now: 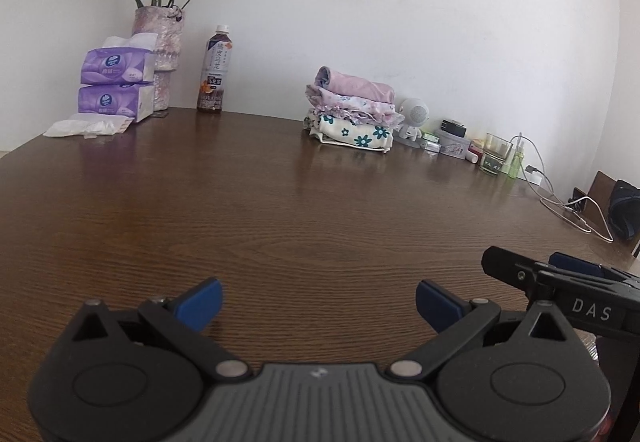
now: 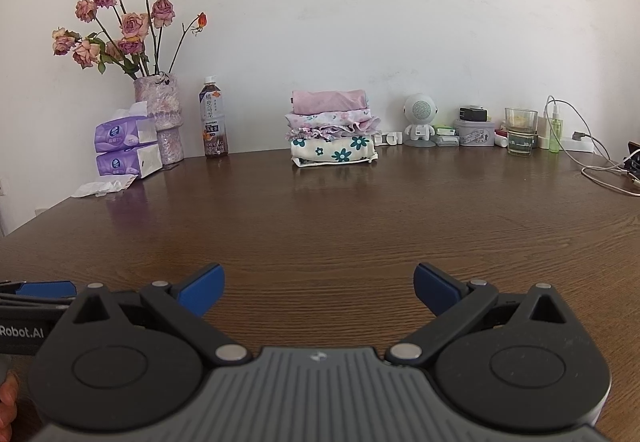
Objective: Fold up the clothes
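Observation:
A stack of folded clothes [image 1: 354, 110] [image 2: 332, 126] rests at the far edge of the brown wooden table [image 1: 280, 210] [image 2: 320, 210], against the white wall: pink pieces on top, a cream piece with teal flowers at the bottom. My left gripper [image 1: 319, 302] hovers low over the near part of the table, open, with nothing between its blue pads. My right gripper [image 2: 319, 290] is open too and holds nothing. In the left wrist view the right gripper [image 1: 560, 278] shows at the right edge. In the right wrist view the left gripper [image 2: 44, 292] shows at the left edge.
At the back left stand a vase of dried roses [image 2: 160, 114], two purple tissue packs [image 2: 124, 146], a crumpled tissue [image 2: 104, 188] and a tea bottle [image 2: 214, 122]. At the back right are a small white robot figure [image 2: 418, 120], a tin, a glass [image 2: 520, 130], a spray bottle and a cable [image 2: 608, 166].

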`<state>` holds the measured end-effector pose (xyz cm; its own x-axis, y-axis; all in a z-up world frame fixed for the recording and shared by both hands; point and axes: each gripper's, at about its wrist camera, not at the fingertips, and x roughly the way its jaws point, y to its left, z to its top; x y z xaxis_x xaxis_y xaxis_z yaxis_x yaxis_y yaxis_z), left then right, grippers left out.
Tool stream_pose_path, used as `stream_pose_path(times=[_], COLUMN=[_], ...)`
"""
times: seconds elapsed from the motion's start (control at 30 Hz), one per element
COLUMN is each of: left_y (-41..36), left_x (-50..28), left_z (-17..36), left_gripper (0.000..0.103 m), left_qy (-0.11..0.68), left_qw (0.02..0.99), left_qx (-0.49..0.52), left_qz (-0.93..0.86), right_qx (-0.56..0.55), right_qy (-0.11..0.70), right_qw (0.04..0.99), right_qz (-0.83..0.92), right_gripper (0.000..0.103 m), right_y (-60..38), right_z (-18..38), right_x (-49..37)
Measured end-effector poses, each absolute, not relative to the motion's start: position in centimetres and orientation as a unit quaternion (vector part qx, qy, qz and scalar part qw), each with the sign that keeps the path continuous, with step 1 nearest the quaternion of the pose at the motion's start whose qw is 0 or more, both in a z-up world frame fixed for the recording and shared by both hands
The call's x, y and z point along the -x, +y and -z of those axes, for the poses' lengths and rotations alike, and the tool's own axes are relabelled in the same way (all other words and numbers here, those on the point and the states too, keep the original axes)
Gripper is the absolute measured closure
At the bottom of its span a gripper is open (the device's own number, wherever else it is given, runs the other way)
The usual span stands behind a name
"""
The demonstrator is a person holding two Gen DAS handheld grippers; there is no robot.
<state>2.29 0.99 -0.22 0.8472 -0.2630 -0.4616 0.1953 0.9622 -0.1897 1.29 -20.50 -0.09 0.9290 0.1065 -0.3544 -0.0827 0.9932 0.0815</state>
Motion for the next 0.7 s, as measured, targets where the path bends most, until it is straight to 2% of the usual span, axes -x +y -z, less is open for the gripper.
stream_pose_path(times=[0.7], left_y=[0.93], left_x=[-2.08], left_z=[0.09], left_gripper=[0.000], left_qy=[0.243], left_qw=[0.961], left_qx=[0.066], left_qz=[0.116], right_qx=[-0.042], right_qy=[0.204], right_qw=[0.976], right_qz=[-0.060], right_gripper=[0.000], right_y=[-20.69], right_z=[0.20], right_x=[-1.99])
